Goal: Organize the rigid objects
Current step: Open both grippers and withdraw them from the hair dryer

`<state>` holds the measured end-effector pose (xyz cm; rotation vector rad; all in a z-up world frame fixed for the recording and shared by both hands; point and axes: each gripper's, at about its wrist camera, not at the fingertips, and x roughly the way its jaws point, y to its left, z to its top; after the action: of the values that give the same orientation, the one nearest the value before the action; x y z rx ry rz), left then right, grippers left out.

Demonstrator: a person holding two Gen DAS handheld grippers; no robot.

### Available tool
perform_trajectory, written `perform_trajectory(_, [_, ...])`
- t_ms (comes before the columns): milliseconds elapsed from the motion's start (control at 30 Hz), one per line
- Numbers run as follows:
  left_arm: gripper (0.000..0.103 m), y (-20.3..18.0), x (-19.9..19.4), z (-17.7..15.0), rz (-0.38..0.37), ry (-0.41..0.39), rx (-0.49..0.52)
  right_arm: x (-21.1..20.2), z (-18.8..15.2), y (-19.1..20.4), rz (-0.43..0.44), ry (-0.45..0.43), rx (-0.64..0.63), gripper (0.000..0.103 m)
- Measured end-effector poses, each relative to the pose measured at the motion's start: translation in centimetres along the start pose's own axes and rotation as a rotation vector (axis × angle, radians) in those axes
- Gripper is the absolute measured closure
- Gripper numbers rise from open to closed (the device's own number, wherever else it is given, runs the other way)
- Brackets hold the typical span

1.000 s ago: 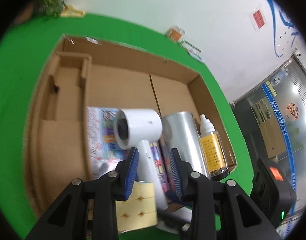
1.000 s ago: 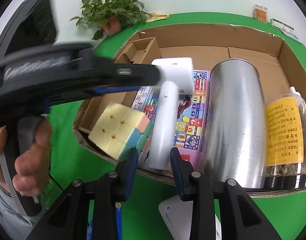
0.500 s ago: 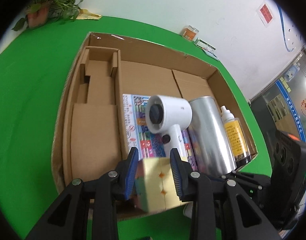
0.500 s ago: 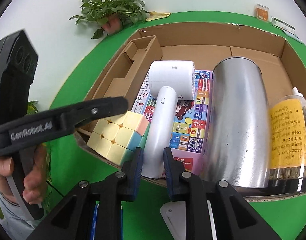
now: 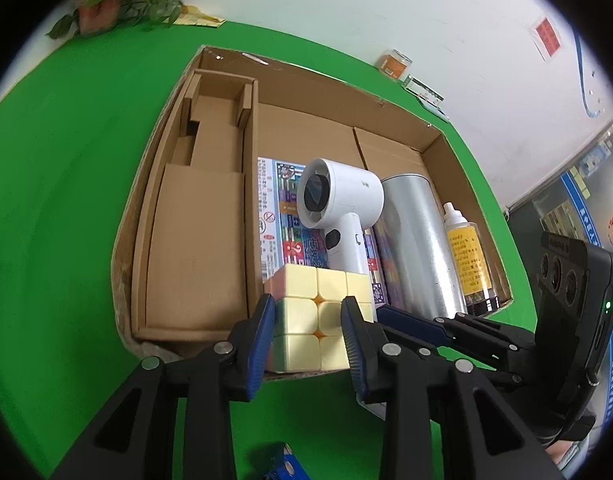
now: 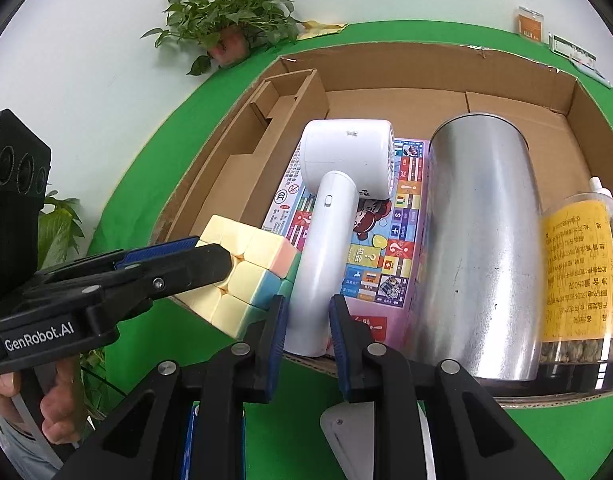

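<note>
A pastel puzzle cube (image 5: 330, 284) sits between my left gripper's (image 5: 308, 316) blue pads, which are shut on it. It hangs over the near edge of the cardboard box (image 5: 458, 160), just left of a white hair dryer (image 5: 338, 196). The right wrist view shows the same cube (image 6: 246, 264) pinched in the left gripper (image 6: 210, 256). The dryer (image 6: 346, 156) lies on a colourful flat game box (image 6: 386, 248). My right gripper (image 6: 306, 320) has its pads against the lower end of the dryer's handle, and its jaws are easing open.
A silver cylinder (image 6: 478, 232) and a yellow-labelled bottle (image 6: 578, 272) lie side by side right of the dryer. A folded cardboard insert (image 5: 202, 240) fills the box's left side. A potted plant (image 6: 226, 20) stands beyond the green table (image 5: 66, 200).
My left gripper has swung left and slightly down with the cube, which now sits squarely at the box's near edge. The right gripper's fingers have narrowed around the dryer's handle.
</note>
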<state>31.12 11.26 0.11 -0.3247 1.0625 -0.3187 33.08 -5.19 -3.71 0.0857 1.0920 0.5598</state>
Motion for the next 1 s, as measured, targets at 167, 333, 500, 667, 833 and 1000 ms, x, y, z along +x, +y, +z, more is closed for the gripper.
perform_trajectory(167, [0.069,0.1,-0.3,-0.7,-0.001,0.005,-0.043,-0.1,-0.4,0.1,0.017,0.015,0.011,0.080])
perform_trajectory(333, [0.068,-0.1,-0.7,-1.7,0.010,0.006,-0.052,-1.9,-1.6,0.4,-0.018,-0.038,0.002,0.055])
perform_trajectory(500, [0.068,-0.6,-1.9,-3.0,0.010,-0.041,-0.036,-4.5,-3.6,1.0,-0.038,-0.109,-0.027,0.037])
perform_trajectory(667, [0.055,-4.1,-7.1,-5.7,0.101,-0.337,0.165,-7.3,-6.3,1.9,-0.164,-0.237,-0.067,0.007])
perform_trajectory(833, [0.000,-5.9,-9.0,-9.6,0.175,-0.480,0.211,-9.3,-10.4,0.7,-0.208,-0.353,-0.089,0.001])
perform_trajectory(1000, [0.000,-5.8,-6.2,-11.6,0.117,-0.321,0.119,-8.0,-13.0,-2.6,-0.154,-0.286,-0.106,0.001])
